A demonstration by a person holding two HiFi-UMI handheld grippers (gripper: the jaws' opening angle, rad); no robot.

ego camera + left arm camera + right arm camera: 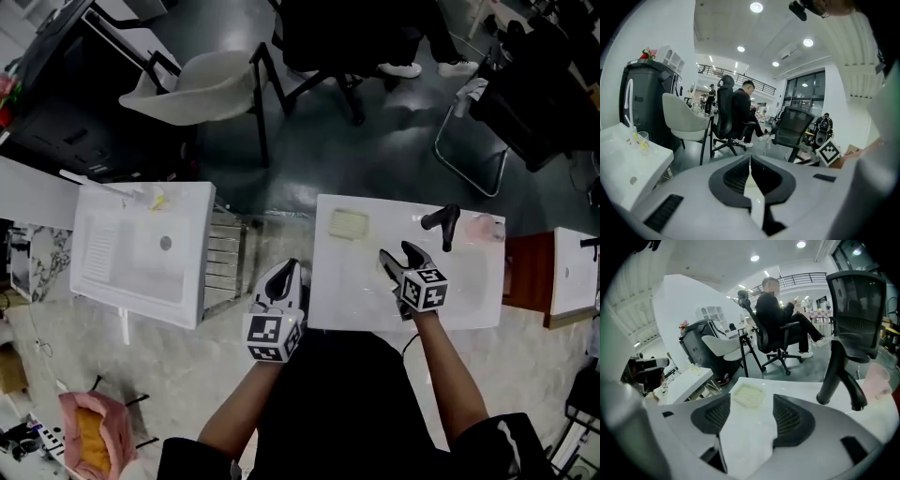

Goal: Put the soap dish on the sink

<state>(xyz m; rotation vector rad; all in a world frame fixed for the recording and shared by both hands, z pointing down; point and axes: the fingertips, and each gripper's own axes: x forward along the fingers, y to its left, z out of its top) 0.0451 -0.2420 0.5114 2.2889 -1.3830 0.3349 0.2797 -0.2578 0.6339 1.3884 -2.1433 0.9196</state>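
The person is standing at the white sink [469, 302], reaching both forearms out ahead. The left hand-held gripper [750, 163] is hovering just beside the sink's near left corner, its jaws pressed together with nothing between them. The right hand-held gripper [397, 254] is tilting down over the basin, jaws spread wide and gripping nothing. The soap dish [348, 224], a pale yellowish square with a ribbed top, is lying flat on the sink's far left corner, clear of both grippers and apart from the black faucet [443, 223].
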